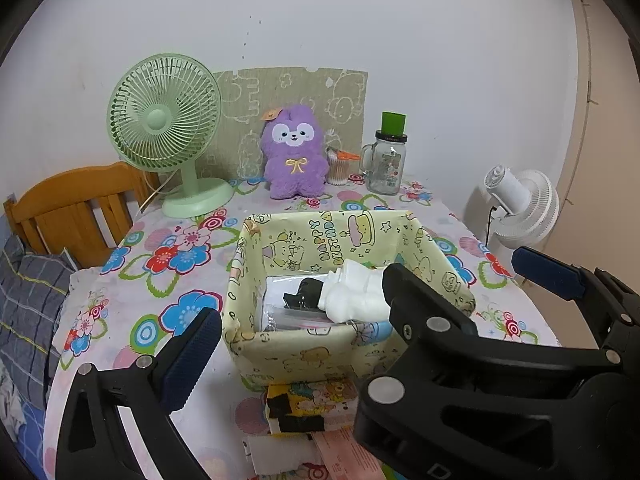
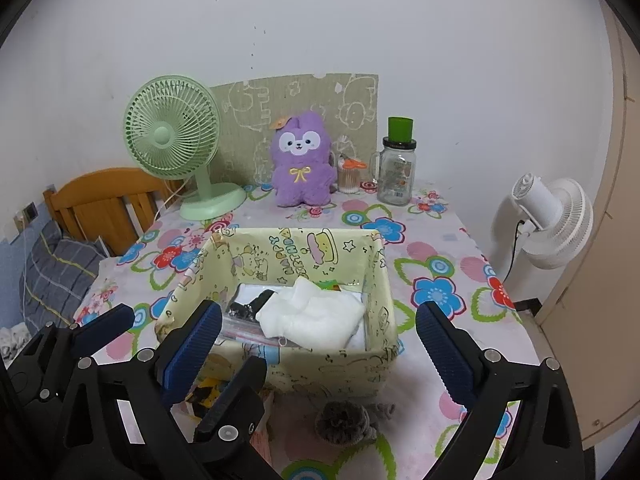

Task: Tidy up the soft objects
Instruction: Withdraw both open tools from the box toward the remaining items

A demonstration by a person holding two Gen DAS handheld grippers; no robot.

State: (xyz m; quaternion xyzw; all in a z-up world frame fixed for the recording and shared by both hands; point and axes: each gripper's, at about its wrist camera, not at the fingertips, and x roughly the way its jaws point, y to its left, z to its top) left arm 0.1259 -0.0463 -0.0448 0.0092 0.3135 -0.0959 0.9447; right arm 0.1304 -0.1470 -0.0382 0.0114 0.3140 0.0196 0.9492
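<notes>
Ahead of both pairs of jaws, on the flowered tablecloth point(image 2: 440, 236), stands the pale yellow cartoon-print fabric box point(image 2: 332, 364), and inside it a folded white soft cloth point(image 2: 316, 316) lies on top of a clear bag holding something black point(image 2: 248, 306). The right gripper point(image 2: 318, 354) has its blue-padded fingers spread wide, nothing between them, one to either side of the box's near wall. The left gripper point(image 1: 296, 312) also stands wide and empty; only its left finger point(image 1: 192, 356) is clear in its own view, the right gripper's black frame crossing in front on the other side. Just short of the right jaws, on the cloth before the box, sits a grey fuzzy object point(image 2: 344, 420), and nearer the left fingers lies a yellow cartoon packet point(image 1: 304, 404). Beyond the box, against the wall, are a purple plush toy point(image 2: 302, 160), a green desk fan point(image 2: 176, 136) and a glass jar with a green cap point(image 2: 396, 172).
</notes>
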